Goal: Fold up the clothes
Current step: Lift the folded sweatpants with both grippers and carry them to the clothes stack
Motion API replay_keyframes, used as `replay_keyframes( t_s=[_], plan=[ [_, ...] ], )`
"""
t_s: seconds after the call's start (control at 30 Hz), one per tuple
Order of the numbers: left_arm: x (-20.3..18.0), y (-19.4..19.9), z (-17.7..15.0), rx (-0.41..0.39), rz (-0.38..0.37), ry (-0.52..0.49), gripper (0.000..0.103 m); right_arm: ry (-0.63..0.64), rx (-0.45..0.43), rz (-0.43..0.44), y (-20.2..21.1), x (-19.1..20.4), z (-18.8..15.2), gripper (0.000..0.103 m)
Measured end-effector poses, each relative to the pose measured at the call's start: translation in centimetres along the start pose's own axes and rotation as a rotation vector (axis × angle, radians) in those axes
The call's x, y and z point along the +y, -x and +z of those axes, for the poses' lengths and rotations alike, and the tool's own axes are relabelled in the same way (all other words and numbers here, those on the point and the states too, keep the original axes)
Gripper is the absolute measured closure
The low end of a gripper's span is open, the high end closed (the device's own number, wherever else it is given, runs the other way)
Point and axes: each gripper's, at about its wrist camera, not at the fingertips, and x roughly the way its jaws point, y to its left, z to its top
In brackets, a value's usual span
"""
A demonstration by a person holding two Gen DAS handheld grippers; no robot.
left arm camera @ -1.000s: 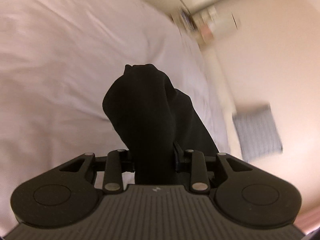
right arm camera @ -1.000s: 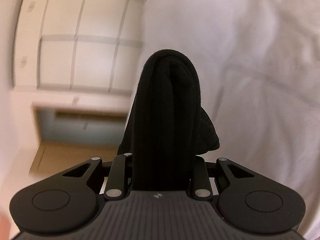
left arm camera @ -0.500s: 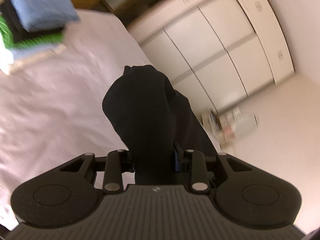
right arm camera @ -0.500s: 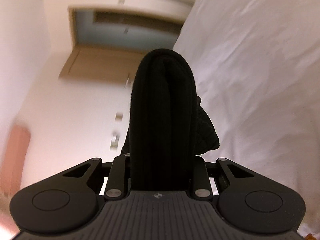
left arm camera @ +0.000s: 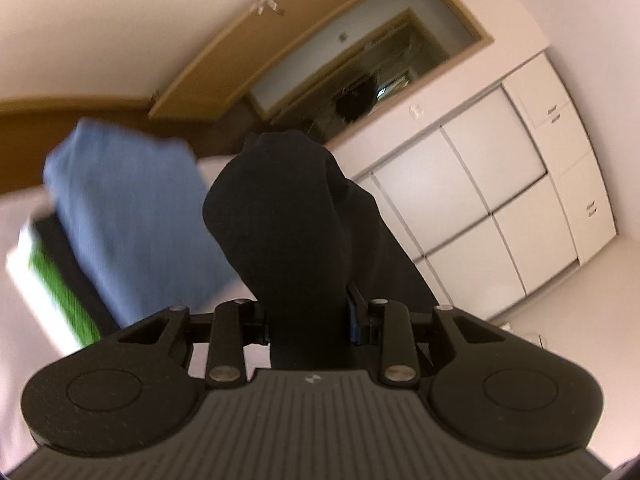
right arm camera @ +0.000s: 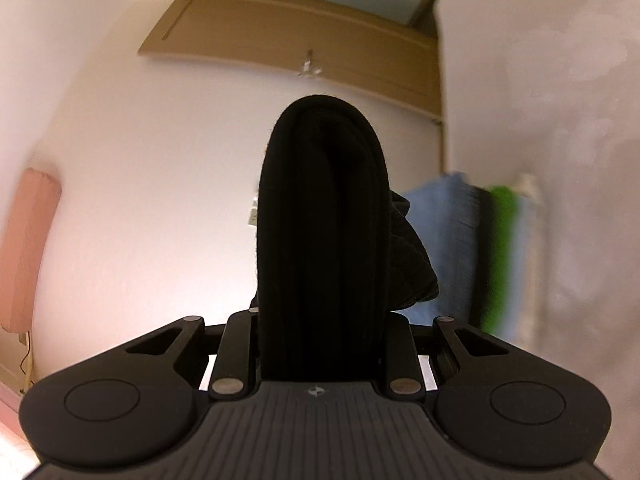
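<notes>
A folded black garment bulges out of my left gripper, which is shut on it. The same black garment fills my right gripper, also shut on it, and its fingertips are hidden by the cloth. A stack of folded clothes with a blue piece on top, black and green layers below, lies close on the left in the left wrist view. In the right wrist view the stack shows edge-on just right of the garment. The stack rests on the white bed.
White wardrobe doors stand at the right in the left wrist view. A wooden door and plain wall lie ahead of the right gripper. A pink object is at the far left.
Both grippers, still clamped on the black garment, have swung away from the open bed sheet toward the stack of folded clothes, which is now much closer.
</notes>
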Motion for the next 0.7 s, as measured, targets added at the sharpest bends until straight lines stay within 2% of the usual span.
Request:
replay_keyframes(
  t_s=[0.07,0.13,0.23,0.33,0.47,0.6,0.7],
  plan=[
    [1.3,-1.4,3.6,-0.03,0.003,-0.01,0.075,0.023,0.017,0.024,-4.3,1.0,2.1,0.077],
    [3.1,-2.9,5.8,-0.049,0.013,-0.002,0.075,0.038,0.036,0.032,-8.2,1.7,4.2,0.077],
    [5.9,-5.0,7.4,-0.053,0.042,0.03,0.075,0.053,0.076,0.026,-13.5,1.8,6.3,0.077],
    [8.9,-6.8,8.3,-0.047,0.066,0.077,0.075,0.046,0.124,-0.017,-17.3,0.7,7.4,0.077],
    [11.5,-8.6,8.7,-0.05,0.08,0.121,0.075,0.041,0.176,-0.061,-20.5,-1.1,8.1,0.077],
    [12.8,-9.5,9.3,-0.078,0.072,0.136,0.074,0.049,0.205,-0.07,-22.2,-1.7,8.8,0.077],
    [14.2,-10.3,8.9,-0.077,0.107,0.129,0.072,0.066,0.23,-0.067,-23.1,-2.1,8.9,0.076]
  ],
)
